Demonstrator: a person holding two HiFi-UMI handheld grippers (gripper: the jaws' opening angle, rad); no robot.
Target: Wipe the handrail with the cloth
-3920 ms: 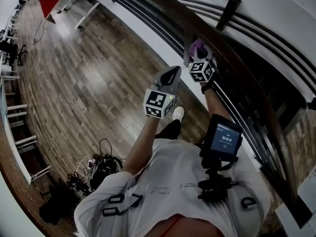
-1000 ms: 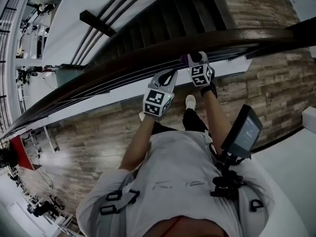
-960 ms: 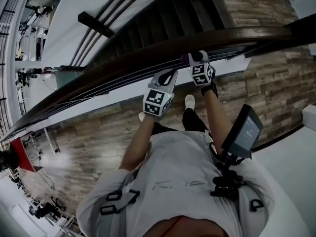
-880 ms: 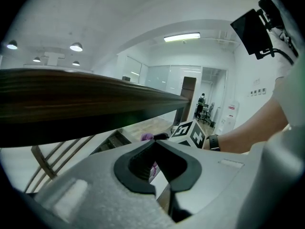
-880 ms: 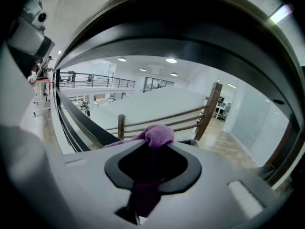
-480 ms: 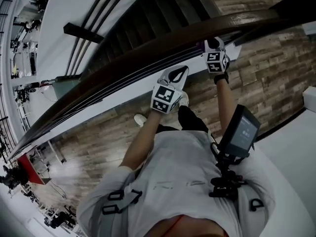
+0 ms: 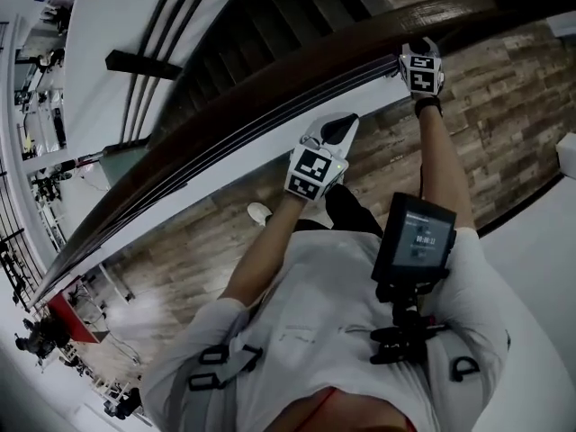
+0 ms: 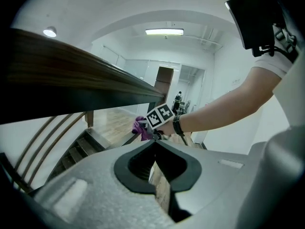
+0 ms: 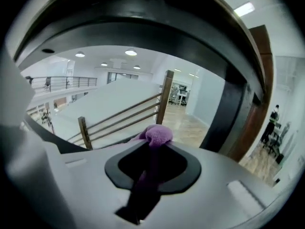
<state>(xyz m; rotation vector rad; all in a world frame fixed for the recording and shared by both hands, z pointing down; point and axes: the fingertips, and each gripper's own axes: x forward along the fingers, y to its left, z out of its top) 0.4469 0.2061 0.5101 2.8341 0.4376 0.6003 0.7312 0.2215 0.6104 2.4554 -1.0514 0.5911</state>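
Observation:
A dark wooden handrail curves from lower left to upper right in the head view. My right gripper is up against it near its right end, shut on a purple cloth that bulges out between its jaws. The rail passes close overhead as a dark band in the right gripper view. My left gripper hangs just below the rail, apart from it, shut with nothing in it. From the left gripper I see the handrail, the right gripper's marker cube and the cloth.
Thin metal rails run under the handrail, with dark stairs beyond and a wooden floor below. A screen device hangs on the person's chest. A shoe shows on the floor. A wooden post stands ahead.
My right gripper has slid rightward along the handrail with the cloth. The left gripper followed a little to the right, still below the rail. The head view has turned.

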